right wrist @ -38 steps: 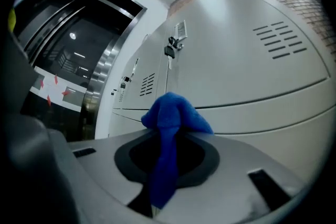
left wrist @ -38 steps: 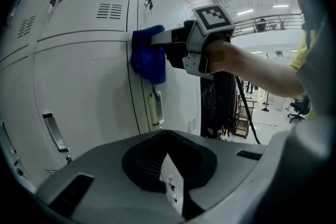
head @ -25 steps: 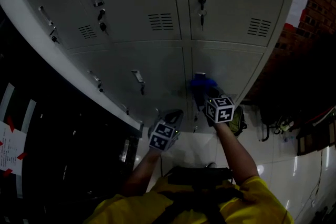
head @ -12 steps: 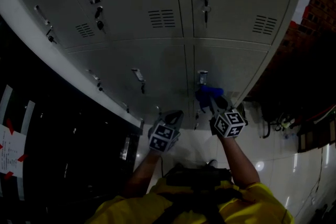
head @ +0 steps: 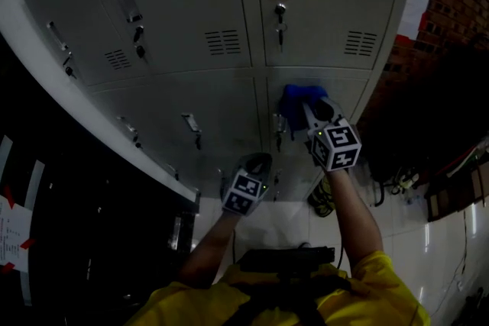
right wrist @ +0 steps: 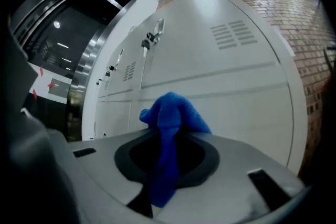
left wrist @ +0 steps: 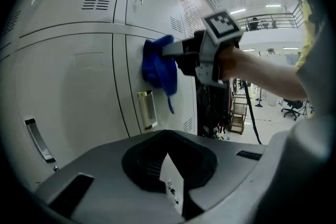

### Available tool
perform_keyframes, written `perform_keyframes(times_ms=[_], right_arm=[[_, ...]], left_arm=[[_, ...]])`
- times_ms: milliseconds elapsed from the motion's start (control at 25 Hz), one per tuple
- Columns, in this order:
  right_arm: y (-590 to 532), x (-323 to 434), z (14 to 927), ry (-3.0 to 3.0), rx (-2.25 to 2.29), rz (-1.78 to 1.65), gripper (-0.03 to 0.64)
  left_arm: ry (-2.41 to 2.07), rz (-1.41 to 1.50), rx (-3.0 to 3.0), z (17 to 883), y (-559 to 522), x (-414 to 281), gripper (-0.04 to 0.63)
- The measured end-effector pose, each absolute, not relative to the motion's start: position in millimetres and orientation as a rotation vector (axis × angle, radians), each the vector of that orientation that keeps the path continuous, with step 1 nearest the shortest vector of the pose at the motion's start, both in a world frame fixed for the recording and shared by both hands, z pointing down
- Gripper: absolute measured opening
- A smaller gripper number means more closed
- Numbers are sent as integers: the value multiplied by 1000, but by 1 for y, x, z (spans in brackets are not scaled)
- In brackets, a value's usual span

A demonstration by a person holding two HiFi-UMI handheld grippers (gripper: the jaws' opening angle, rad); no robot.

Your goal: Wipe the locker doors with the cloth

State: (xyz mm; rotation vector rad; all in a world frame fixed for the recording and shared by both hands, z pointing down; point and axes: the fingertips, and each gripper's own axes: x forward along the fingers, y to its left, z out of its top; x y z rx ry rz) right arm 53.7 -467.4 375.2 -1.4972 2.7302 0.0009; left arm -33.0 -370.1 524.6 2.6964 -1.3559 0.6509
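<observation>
1. While the right gripper (head: 315, 109) pinches the blue cloth (head: 294, 98), the wad rests against the top of the lower right locker door (head: 348, 91), near that door's left edge and above its label holder (left wrist: 147, 109).
2. Cloth: deep blue, crumpled into a rounded bunch; one tail hangs down between the jaws.
3. Left gripper (head: 257, 162): jaws drawn together on nothing, held lower, apart from the cloth.

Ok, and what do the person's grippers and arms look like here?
Both the left gripper and the right gripper have grey moulded bodies with a dark oval recess round the jaws. Each carries a cube with black-and-white square markers: the left cube and the right cube. The person wears a yellow short-sleeved top, and the forearms are bare.
</observation>
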Motion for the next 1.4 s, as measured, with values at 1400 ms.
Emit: perform_keyframes(times_ms=[1400], right_arm=[[-478,145,540,2716,-1864,-260,67]], left_arm=[[-1134,677,2792,540,-350,35,3]])
